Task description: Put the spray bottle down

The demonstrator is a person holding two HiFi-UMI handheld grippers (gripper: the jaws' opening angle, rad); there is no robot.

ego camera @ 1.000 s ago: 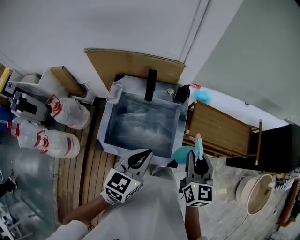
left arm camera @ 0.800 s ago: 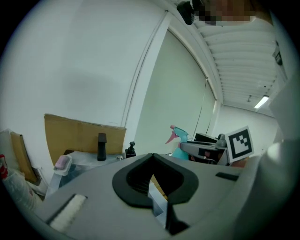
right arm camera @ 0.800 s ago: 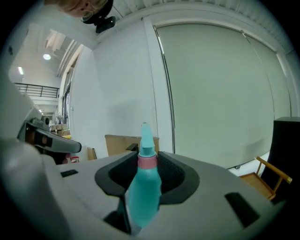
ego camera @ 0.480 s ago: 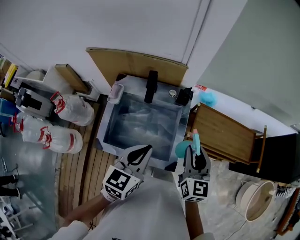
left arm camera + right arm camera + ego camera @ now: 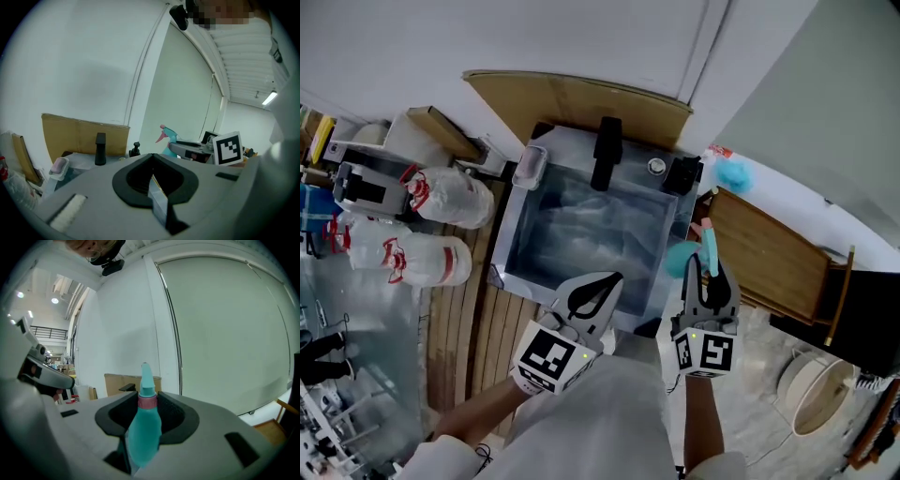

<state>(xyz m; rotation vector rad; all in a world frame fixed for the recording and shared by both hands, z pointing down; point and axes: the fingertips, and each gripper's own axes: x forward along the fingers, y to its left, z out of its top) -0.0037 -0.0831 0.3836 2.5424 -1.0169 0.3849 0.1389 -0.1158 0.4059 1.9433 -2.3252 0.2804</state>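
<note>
Right gripper (image 5: 709,279) pinches the spray bottle (image 5: 143,427); left gripper (image 5: 602,287) jaws pressed together. Footing below unclear: released tilted, it may topple toward the sink (image 5: 581,230), ten o'clock.

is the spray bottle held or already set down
Held, not set down. In the right gripper view the teal spray bottle sits nozzle-up between the right tongs, which clamp its sides.

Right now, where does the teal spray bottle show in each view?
Head view: the spray bottle is right of centre, held in the right gripper.
Left gripper view: the bottle is right of centre, its pink trigger pointing left.
Right gripper view: the bottle is at bottom centre, between the jaws.
Shared landmark: the cardboard sheet against the wall.
</note>
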